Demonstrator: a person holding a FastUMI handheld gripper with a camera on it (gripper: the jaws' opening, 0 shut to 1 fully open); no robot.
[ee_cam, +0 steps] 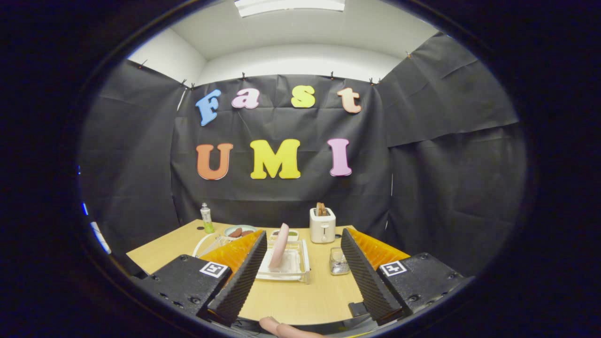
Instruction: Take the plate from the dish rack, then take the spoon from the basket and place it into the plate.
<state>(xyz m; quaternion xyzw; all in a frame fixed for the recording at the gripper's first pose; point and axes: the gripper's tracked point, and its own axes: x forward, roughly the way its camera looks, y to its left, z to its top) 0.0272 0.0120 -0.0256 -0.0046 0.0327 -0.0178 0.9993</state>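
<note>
The gripper [303,277] hangs above the near edge of the wooden table [291,295] with its fingers spread wide and nothing between them. Straight ahead, framed in the gap between the fingers, sits the clear dish rack [287,263] — about mid-table, well short of the far edge. The pink plate [280,245] stands on edge in it, nearly upright with a slight lean, and shows its thin rim toward the gripper, so its long axis runs up and down and its faces look out to either side.

That is the relation the coming move turns on: the plate lies dead ahead and edge-on, so the fingers, which open side to side, look already lined up to close across its two faces once carried forward and down over the top rim.

The small clear basket [339,261] stands just right of the rack, ahead of the right finger (something metallic is inside, too small to tell as a spoon). Toward the far edge stand a white toaster [322,224], a bowl [239,230] and a green bottle [206,218]. Neither step of the task looks begun.
</note>
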